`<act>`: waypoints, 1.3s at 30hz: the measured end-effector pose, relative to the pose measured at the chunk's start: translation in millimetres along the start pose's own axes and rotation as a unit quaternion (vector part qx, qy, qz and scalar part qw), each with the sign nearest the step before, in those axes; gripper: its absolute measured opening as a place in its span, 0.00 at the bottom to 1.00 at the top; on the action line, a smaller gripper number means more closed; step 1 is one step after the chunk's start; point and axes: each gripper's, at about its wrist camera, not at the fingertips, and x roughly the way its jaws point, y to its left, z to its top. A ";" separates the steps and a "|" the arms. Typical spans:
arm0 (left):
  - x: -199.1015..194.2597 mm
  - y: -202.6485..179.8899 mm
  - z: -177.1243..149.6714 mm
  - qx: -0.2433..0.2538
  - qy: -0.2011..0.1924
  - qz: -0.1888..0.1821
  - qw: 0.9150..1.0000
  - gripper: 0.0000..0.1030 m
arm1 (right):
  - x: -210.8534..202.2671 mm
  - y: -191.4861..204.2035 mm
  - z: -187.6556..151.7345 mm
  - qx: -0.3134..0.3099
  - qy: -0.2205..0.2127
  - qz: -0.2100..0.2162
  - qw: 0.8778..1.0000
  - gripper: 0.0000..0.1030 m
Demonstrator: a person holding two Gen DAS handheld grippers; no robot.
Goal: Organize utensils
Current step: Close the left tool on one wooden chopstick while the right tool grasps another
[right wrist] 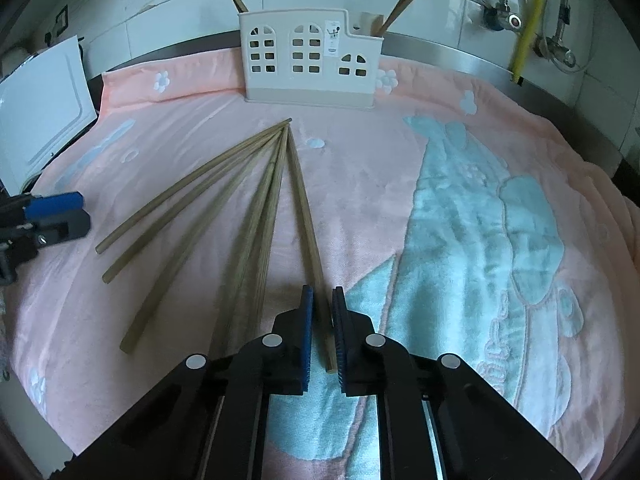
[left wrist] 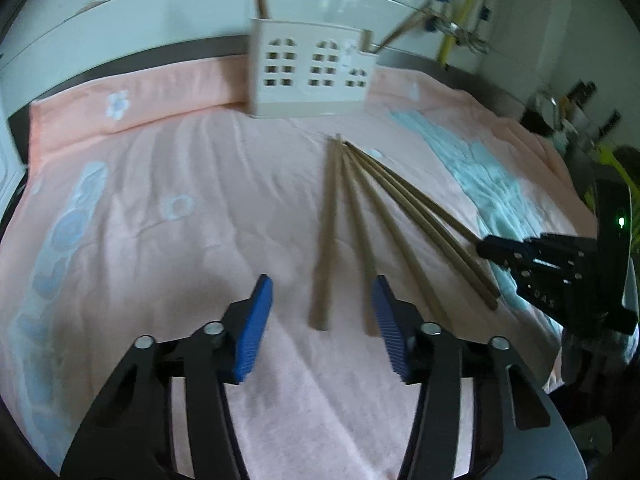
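Observation:
Several wooden chopsticks (right wrist: 224, 184) lie fanned out on a pink towel (right wrist: 360, 184), tips meeting near a white house-shaped utensil holder (right wrist: 308, 64). The holder has chopsticks standing in it at both ends. My right gripper (right wrist: 323, 292) has its blue pads close on either side of the rightmost chopstick (right wrist: 306, 216), a narrow gap still showing. My left gripper (left wrist: 322, 292) is open above the near ends of two chopsticks (left wrist: 326, 232). The holder also shows in the left wrist view (left wrist: 310, 72). The right gripper (left wrist: 520, 256) shows at the right of the left wrist view.
A tiled wall and a metal counter edge (right wrist: 500, 76) run behind the holder. Pipes and a yellow hose (right wrist: 528, 16) hang at the back right. A white board (right wrist: 40, 108) lies at the left. The left gripper (right wrist: 44, 216) shows at the towel's left edge.

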 end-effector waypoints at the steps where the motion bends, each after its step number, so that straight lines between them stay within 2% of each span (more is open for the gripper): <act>1: 4.5 -3.0 0.3 0.005 0.005 -0.002 1.000 0.43 | -0.1 0.5 0.1 0.000 0.000 0.000 1.000 0.09; 5: 20.3 -8.6 4.4 0.017 0.023 -0.011 1.000 0.23 | 0.2 0.8 0.2 0.001 -0.001 0.001 1.000 0.09; 9: 30.7 -6.5 7.5 0.015 0.032 -0.006 0.999 0.15 | -0.2 -0.4 -0.4 0.006 -0.002 0.006 1.000 0.09; 12: 37.3 -3.4 8.4 0.013 0.041 0.011 0.999 0.15 | -0.1 -0.1 -0.4 0.006 -0.002 0.006 1.000 0.09; 23: 46.6 -6.1 12.7 0.023 0.043 0.020 0.999 0.14 | 1.3 1.4 0.4 0.007 -0.007 0.006 1.000 0.10; 25: 47.2 -8.7 12.6 0.028 0.041 0.027 0.998 0.12 | 1.2 0.9 0.1 0.006 -0.009 0.007 1.000 0.09; 27: 47.6 -8.6 13.4 0.027 0.040 0.033 0.998 0.06 | 1.3 0.7 0.1 0.004 -0.010 0.008 1.000 0.09; 30: 45.4 -4.6 15.3 0.011 0.039 0.030 0.999 0.05 | -0.1 0.3 0.7 0.008 -0.011 0.011 1.000 0.08; 39: 12.4 -8.3 31.8 0.013 -0.002 0.017 1.000 0.05 | -32.2 0.8 18.0 0.003 -0.054 0.015 0.998 0.07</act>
